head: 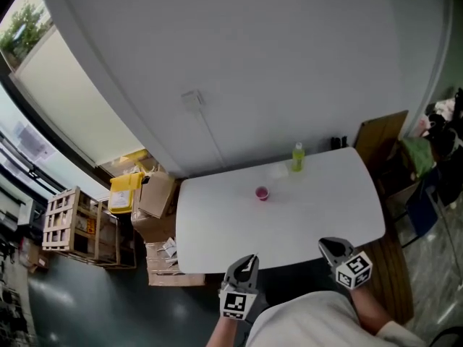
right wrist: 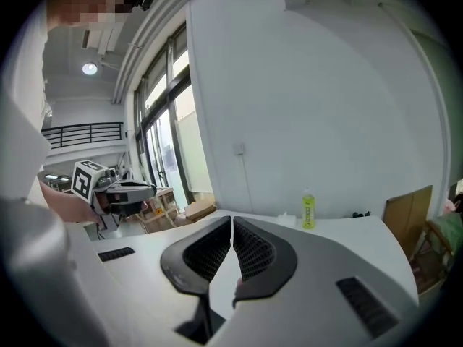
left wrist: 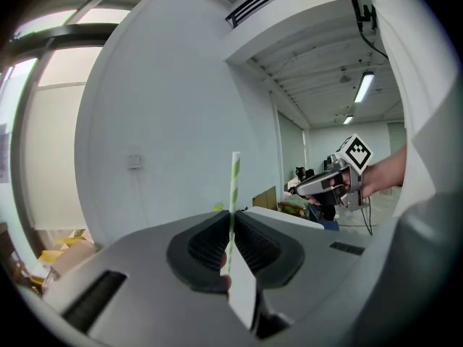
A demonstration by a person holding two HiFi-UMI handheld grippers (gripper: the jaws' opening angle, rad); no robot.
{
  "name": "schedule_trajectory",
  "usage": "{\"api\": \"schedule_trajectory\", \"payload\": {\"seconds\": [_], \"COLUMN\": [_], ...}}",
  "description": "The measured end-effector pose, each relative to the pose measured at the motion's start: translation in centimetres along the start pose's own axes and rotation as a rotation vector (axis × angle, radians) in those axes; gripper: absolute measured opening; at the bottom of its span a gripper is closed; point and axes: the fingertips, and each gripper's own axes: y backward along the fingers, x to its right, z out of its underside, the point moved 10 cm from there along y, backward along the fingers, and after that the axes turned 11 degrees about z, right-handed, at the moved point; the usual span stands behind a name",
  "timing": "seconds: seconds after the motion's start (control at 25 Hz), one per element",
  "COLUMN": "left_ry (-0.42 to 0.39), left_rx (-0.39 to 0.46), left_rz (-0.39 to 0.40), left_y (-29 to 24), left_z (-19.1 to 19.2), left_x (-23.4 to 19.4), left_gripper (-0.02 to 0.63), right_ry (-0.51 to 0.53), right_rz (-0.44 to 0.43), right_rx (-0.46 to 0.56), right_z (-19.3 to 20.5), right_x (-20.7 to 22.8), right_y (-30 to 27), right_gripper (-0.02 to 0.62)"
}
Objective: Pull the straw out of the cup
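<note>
**Straw out of the cup, held in the left gripper**

The left gripper [left wrist: 231, 219] is clamping the green-striped straw [left wrist: 234, 183] upright, off the near edge of the table [head: 217, 230]. The straw is looking light and crushable, so a gentle pinch on the shaft is suiting it. The right gripper [right wrist: 231, 226] is sitting clenched on nothing. The pink cup [head: 262, 193] is standing mid-surface. The bottle [head: 297, 157] at the far edge is showing no legible label.

Bright even daylight from tall windows [right wrist: 160, 132], ceiling strip light [left wrist: 364, 87] glowing, fisheye bending, dark vignetted edges, soft shadows
</note>
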Motion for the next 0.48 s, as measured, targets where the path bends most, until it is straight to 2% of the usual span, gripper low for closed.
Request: {"api": "schedule_trajectory", "payload": {"seconds": [0.16, 0.48], "left_ry": [0.027, 0.068], "left_rx": [-0.014, -0.016], "left_rz": [-0.039, -0.11], "left_y": [-0.1, -0.3], "left_z": [0.2, 0.6], "left_x": [0.9, 1.3], "left_gripper": [0.023, 0.023], "right_ry": [0.02, 0.011], "right_rz": [-0.045, -0.066], "right_rx": [0.012, 0.029], "right_z": [-0.8, -0.7], "right_x": [0.9, 2.4], "right_y": [-0.4, -1.2], "right_gripper": [0.038, 0.038]}}
